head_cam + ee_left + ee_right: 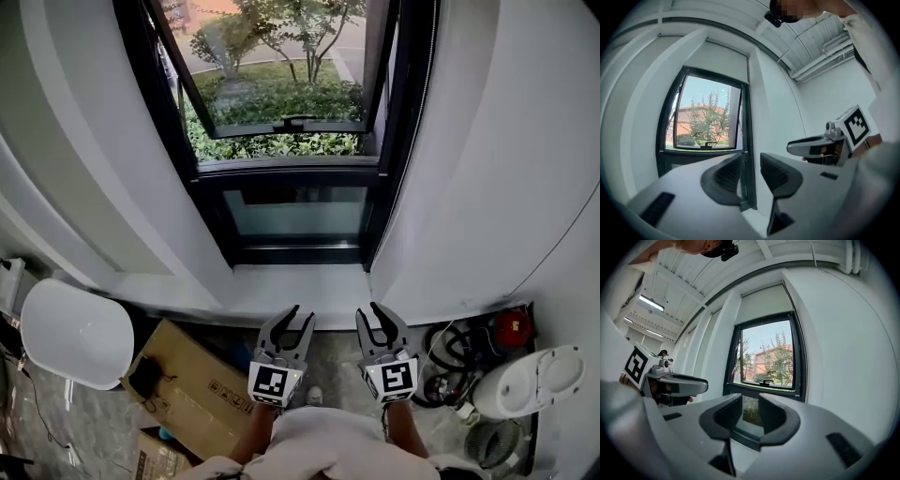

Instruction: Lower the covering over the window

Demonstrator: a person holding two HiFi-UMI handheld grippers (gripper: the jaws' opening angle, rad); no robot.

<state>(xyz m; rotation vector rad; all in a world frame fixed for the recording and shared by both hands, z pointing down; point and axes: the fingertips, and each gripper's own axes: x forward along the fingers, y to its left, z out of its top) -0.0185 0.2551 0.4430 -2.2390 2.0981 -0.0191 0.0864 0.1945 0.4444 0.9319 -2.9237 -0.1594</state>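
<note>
A black-framed window (291, 112) is set in a deep white recess, its upper sash (272, 66) tilted outward toward trees and grass. The pale covering (719, 56) sits drawn up at the top of the opening; it also shows in the right gripper view (764, 303). In the head view both grippers are held level in front of the sill (300, 281) and short of the glass. My left gripper (292, 319) is open with nothing between its jaws. My right gripper (371, 315) is open and empty too. Each gripper view shows its own jaws, left (751, 161) and right (750, 401), aimed at the window.
On the floor at the left lie a white rounded shell (75, 333) and flattened cardboard boxes (192, 384). At the right are coiled cables (450, 361), a red object (511, 328) and a white appliance (525, 380). White walls flank the recess on both sides.
</note>
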